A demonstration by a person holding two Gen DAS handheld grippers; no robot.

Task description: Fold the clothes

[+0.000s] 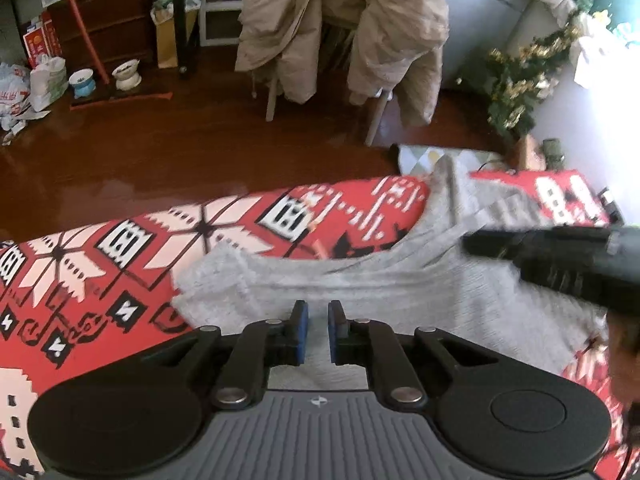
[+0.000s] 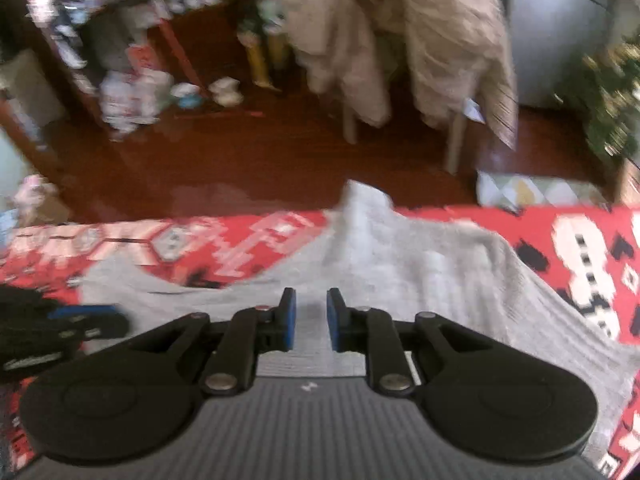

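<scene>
Blue-padded left gripper (image 1: 318,332), right gripper (image 2: 311,320): jaws of both slightly parted, nothing between, poised over garment. Grey knit garment (image 1: 400,292) rumpled, ribbed, partly bunched, lying on red patterned blanket (image 1: 120,248). Beyond: wood floor (image 1: 180,148), beige coat (image 1: 340,20) on chair.

Beige coat (image 1: 344,28) draped over chair, glossy brown floor (image 1: 180,148).

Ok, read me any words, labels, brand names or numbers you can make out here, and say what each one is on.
None can be read.
Red box by the shelf: white print, too small.
White plastic bag: red characters, too blurred.
Left tool: a small emblem on its grey body, no letters.
Right wrist view: too blurred for text.
</scene>
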